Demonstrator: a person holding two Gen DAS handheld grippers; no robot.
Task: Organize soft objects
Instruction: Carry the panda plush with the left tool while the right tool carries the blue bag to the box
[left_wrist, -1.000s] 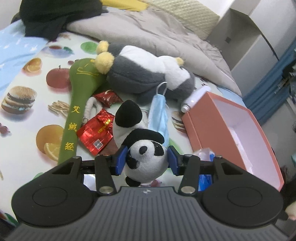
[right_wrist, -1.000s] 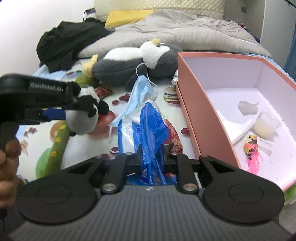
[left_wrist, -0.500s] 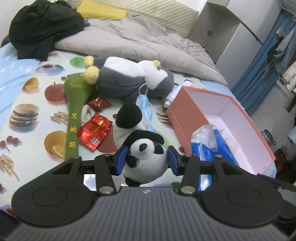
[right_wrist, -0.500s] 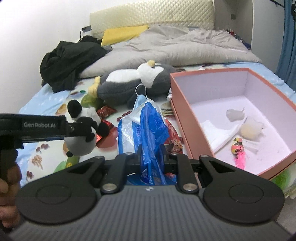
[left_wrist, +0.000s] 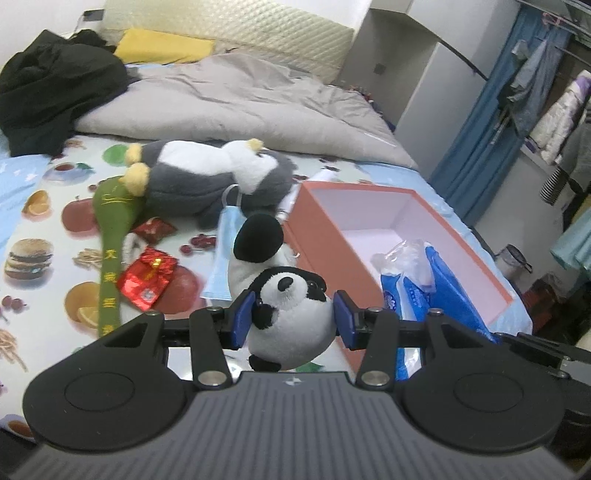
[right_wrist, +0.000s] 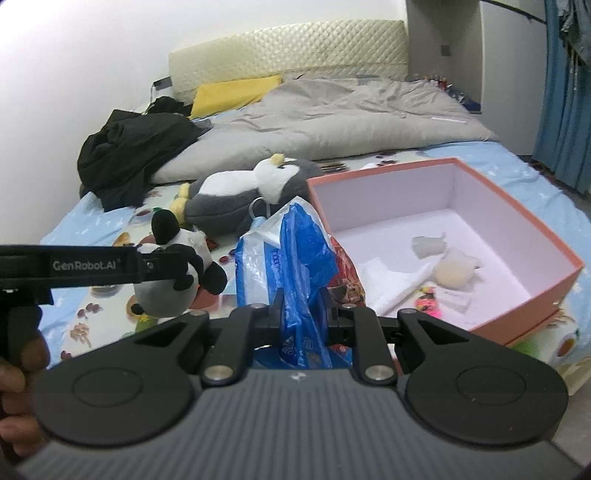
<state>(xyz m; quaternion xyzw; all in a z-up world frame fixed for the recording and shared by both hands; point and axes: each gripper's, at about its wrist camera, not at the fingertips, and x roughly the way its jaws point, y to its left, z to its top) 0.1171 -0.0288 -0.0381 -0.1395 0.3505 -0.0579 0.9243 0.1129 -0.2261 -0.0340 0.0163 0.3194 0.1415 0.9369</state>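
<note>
Left gripper (left_wrist: 291, 320): blue fingers (left_wrist: 242, 320) pinching panda plush (left_wrist: 290, 321), held in air above bed (left_wrist: 33, 229), beside pink box (right_wrist: 546, 258). Right gripper (right_wrist: 301, 314): fingers pinching blue-and-white plastic bag (right_wrist: 299, 258), just left of box. Penguin plush (left_wrist: 207, 177), face mask (left_wrist: 223, 240), red packets (left_wrist: 146, 277) lying on bed.

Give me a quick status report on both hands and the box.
Left tool shut on panda plush. Right tool shut on blue plastic bag. Pink box open, nothing blocking it.
</note>
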